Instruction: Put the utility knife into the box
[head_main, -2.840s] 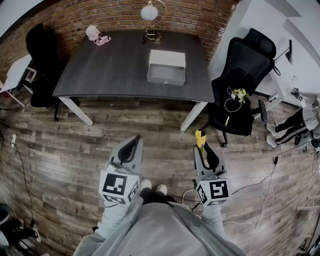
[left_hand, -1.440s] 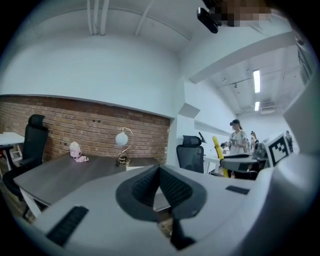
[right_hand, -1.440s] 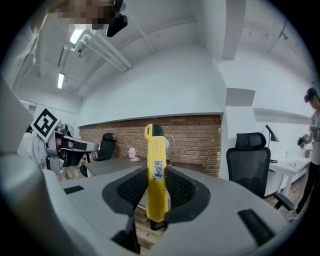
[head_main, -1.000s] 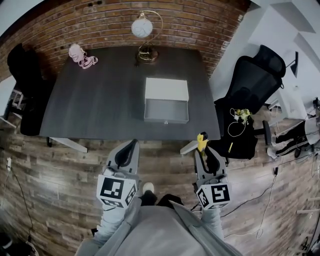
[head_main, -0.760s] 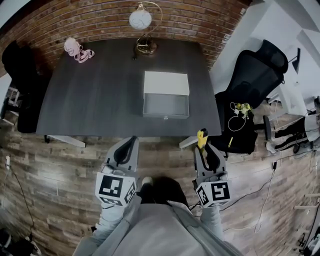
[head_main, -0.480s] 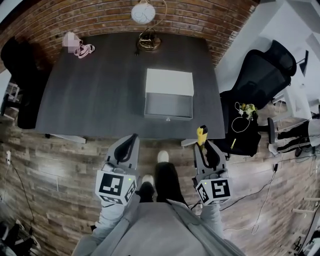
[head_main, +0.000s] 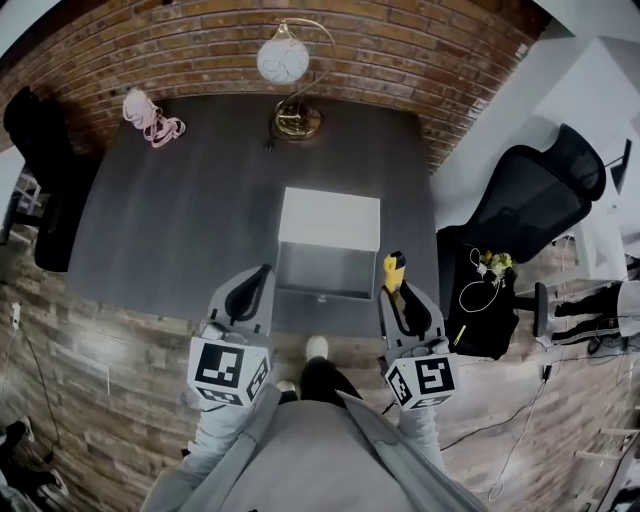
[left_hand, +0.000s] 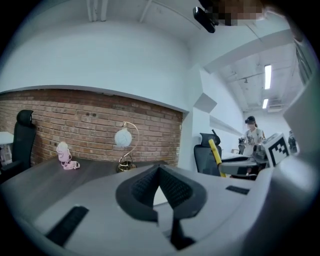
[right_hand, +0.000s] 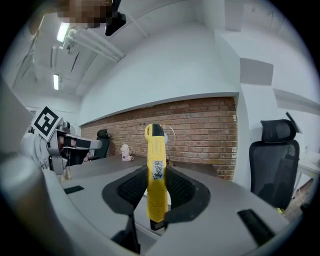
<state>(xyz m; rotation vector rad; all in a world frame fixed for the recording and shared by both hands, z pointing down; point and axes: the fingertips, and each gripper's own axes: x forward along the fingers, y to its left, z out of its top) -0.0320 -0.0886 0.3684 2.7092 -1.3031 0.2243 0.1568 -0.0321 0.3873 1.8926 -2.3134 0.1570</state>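
The yellow utility knife (right_hand: 154, 175) stands upright between the jaws of my right gripper (right_hand: 155, 186), which is shut on it; in the head view the utility knife (head_main: 393, 270) sticks out ahead of the right gripper (head_main: 398, 290), just right of the box. The box (head_main: 327, 257) is white with an open grey inside and sits near the front edge of the dark table (head_main: 180, 220). My left gripper (head_main: 254, 288) hovers at the table's front edge, left of the box. In the left gripper view its jaws (left_hand: 160, 176) meet with nothing between them.
A lamp with a white globe (head_main: 283, 62) and brass base stands at the table's back edge. A pink object (head_main: 148, 112) lies at the back left corner. Black office chairs stand at the right (head_main: 530, 200) and the left (head_main: 40, 190). Cables lie on the wooden floor.
I have stepped up to the table: the box and table edge came closer, and both grippers now reach the table's front edge. The knife stayed in the right gripper throughout.
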